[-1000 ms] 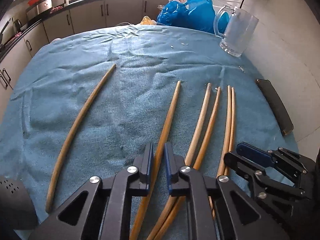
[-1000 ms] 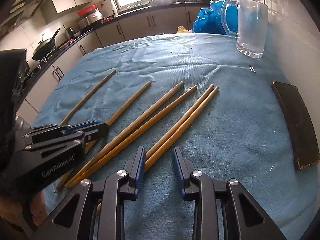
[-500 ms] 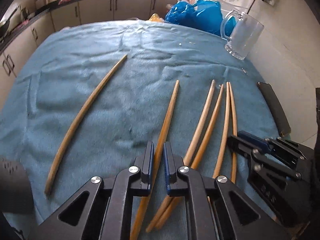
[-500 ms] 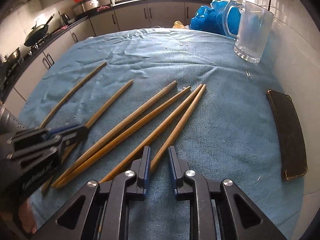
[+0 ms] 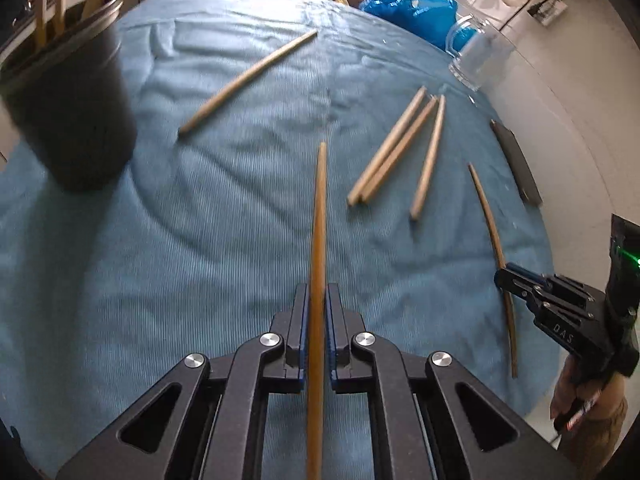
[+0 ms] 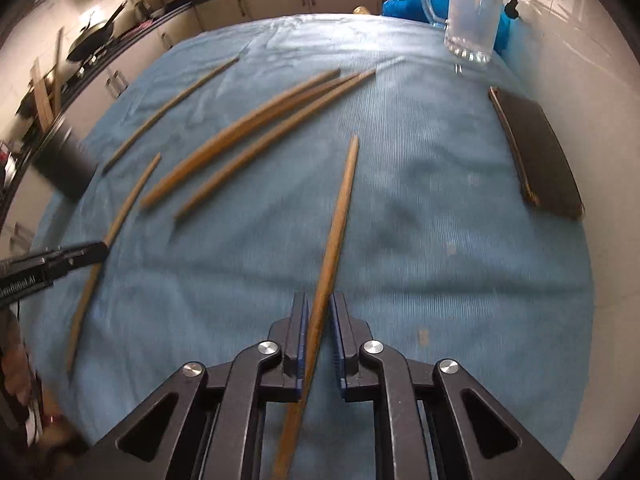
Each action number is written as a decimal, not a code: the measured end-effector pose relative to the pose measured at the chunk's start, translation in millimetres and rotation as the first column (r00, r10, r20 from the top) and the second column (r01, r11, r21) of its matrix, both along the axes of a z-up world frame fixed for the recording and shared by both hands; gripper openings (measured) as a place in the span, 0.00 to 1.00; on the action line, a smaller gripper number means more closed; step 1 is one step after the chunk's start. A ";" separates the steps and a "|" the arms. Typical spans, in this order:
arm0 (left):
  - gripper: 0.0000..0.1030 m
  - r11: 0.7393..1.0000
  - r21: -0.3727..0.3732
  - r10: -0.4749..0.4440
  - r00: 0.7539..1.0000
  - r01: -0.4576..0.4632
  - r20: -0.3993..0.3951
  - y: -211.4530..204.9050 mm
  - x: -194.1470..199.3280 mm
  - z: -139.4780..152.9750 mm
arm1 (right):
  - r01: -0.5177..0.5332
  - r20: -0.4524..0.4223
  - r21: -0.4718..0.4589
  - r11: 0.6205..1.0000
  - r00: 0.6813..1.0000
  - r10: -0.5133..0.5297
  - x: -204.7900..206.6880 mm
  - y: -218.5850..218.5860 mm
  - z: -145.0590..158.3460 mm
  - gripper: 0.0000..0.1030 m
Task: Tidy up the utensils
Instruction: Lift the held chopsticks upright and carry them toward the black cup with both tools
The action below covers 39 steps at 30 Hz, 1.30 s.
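Chopsticks clamped lengthwise: one (image 5: pixel 319 240) between left gripper (image 5: pixel 317 308) pads, another (image 6: pixel 334 240) in right gripper (image 6: pixel 319 312)

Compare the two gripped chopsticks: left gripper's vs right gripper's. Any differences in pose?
1. The left gripper's chopstick runs straight along the left gripper; the right gripper's chopstick slants across the right gripper, tip leaning right.
2. The left gripper's chopstick sits centred between snug pads; the right gripper's chopstick hugs the left pad, with a gap beside the right one.

Shared: both wooden, each clamped partway along its length above the blue cloth.
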<state>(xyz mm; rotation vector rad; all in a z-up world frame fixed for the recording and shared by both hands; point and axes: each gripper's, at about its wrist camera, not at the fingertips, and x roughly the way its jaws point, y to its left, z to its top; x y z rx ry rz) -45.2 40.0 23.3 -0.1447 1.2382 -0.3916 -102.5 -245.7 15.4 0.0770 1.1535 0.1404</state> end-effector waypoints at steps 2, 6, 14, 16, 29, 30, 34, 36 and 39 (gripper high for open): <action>0.07 1.000 0.002 -0.012 1.000 0.012 0.013 -0.2 -2.1 3.5 | -0.004 -0.018 0.004 1.000 1.000 0.005 -7.1 -2.9 1.1 0.37; 0.07 1.000 0.004 0.016 0.999 -0.016 0.039 -1.1 10.2 12.2 | 0.027 -0.026 -0.029 0.999 0.999 -0.028 5.8 -8.5 2.4 0.47; 0.07 0.997 0.075 -0.023 1.000 0.022 0.017 -30.1 56.8 0.3 | 0.019 -0.057 -0.089 0.996 0.998 -0.024 56.3 -1.0 -1.1 0.46; 0.07 0.996 0.081 -0.025 1.000 0.023 0.017 -34.0 64.7 0.6 | 0.007 -0.070 -0.100 0.995 0.997 -0.014 66.9 -0.1 -1.3 0.44; 0.05 0.994 0.072 -0.082 0.996 0.080 0.038 -36.3 82.1 -1.5 | -0.031 -0.121 -0.104 0.994 0.992 0.018 112.4 11.9 0.9 0.13; 0.05 0.994 0.076 -0.084 0.995 0.081 0.044 -36.2 81.2 -1.6 | -0.033 -0.112 -0.107 0.994 0.993 0.020 110.4 13.5 1.2 0.09; 0.04 0.997 0.053 -0.054 0.994 0.049 0.097 -26.5 69.4 5.0 | 0.001 -0.057 -0.044 0.999 0.998 -0.004 99.3 9.2 1.3 0.06; 0.04 0.999 0.036 -0.035 0.990 0.031 0.134 -18.0 58.8 14.3 | 0.017 -0.013 0.012 1.000 1.000 -0.017 86.4 6.7 7.2 0.06; 0.04 1.000 -0.007 -0.015 0.980 0.016 0.200 -4.2 41.5 32.7 | 0.020 0.085 0.049 0.999 0.996 -0.024 59.1 7.4 23.4 0.06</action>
